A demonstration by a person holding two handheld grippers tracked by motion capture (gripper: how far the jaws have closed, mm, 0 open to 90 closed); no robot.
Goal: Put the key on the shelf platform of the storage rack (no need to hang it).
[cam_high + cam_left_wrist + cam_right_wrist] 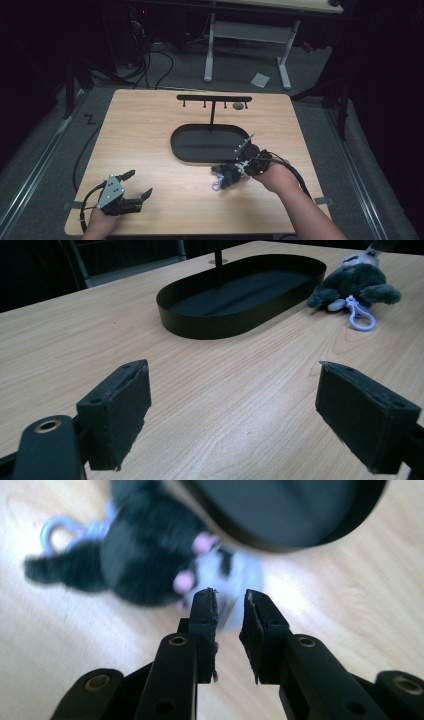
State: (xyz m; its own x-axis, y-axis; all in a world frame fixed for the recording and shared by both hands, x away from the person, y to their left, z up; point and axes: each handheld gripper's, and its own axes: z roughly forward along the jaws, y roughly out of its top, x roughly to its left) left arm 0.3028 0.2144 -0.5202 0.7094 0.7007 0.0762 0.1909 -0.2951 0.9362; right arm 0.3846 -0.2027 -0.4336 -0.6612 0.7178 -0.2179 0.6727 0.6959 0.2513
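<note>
the small dark grey plush toy keyring [145,555] lies on the wooden surface [150,150] just past the right gripper's [230,596] nearly closed, empty jaws, looking soft and light, its pale head the nearest hold.

Your plush toy [356,286] is dark grey-green with a pale lilac face, pink spots, and a light lavender clip ring [359,320]. The oval tray [210,322] and its hook stand [214,98] are matte black. You work on a light wood-grain table [145,145]. Both grippers, left [135,187] and right [231,605], are black.
</note>
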